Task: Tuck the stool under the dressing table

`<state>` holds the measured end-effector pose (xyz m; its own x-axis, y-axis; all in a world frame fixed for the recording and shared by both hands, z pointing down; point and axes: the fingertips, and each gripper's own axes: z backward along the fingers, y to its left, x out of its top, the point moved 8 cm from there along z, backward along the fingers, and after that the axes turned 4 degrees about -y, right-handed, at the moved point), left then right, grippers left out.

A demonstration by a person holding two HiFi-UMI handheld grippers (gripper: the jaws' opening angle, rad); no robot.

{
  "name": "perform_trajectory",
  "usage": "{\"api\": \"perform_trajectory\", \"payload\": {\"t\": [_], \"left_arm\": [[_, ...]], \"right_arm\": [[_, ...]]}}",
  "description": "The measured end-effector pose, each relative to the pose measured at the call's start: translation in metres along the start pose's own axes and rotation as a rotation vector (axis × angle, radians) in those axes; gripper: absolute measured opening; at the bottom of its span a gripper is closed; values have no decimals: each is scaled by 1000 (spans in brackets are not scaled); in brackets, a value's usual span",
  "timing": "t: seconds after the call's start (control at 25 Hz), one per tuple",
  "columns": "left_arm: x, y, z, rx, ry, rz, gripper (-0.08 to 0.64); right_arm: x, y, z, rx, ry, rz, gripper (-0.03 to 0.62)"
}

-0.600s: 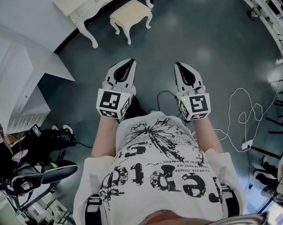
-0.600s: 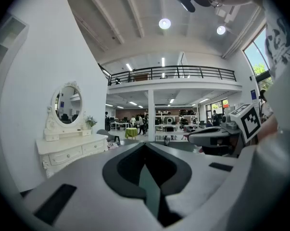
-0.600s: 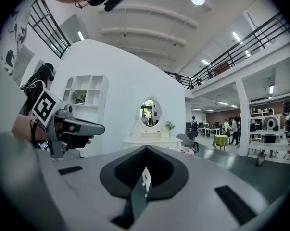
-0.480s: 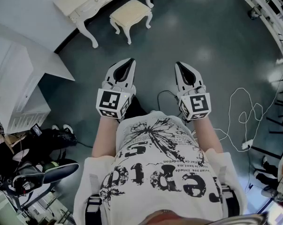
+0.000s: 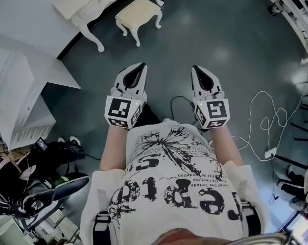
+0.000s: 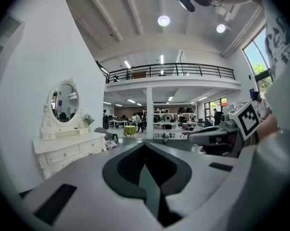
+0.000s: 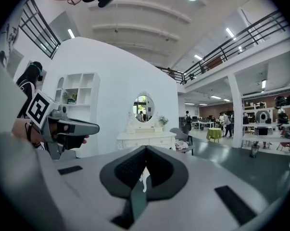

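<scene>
beside the dressing table (image 5: 85,3) stands a cream, curved-legged stool (image 5: 137,11); left gripper (image 5: 138,69) and right gripper (image 5: 199,71) fingers (image 7: 123,173) closed, empty.

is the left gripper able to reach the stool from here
Probably not yet: the left gripper is held close to the person's body, and the stool stands well ahead by the dressing table. Only floor lies between, so walking closer should do.
</scene>
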<state>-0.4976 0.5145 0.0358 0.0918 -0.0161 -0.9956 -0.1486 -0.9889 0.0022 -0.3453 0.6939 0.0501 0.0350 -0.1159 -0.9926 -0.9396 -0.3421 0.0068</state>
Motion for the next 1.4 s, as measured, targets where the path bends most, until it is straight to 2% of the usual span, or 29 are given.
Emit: {"api": "perform_trajectory", "payload": {"t": [0.32,0.64,1.0,1.4], "left_arm": [[-10,28,-18,11,38,24,20],[-23,77,-71,8,62,30,20],[-23,170,-202,3,90,77,20],[-12,301,-350,56,99,95,20]], "right_arm": [[-10,-6,-28,-2,72,-16,17],[-20,-33,-99,-12,97,-13,17],[-9,-97,-241,-30,126,47,17],[13,-165,-438,44,144,71,17]]}}
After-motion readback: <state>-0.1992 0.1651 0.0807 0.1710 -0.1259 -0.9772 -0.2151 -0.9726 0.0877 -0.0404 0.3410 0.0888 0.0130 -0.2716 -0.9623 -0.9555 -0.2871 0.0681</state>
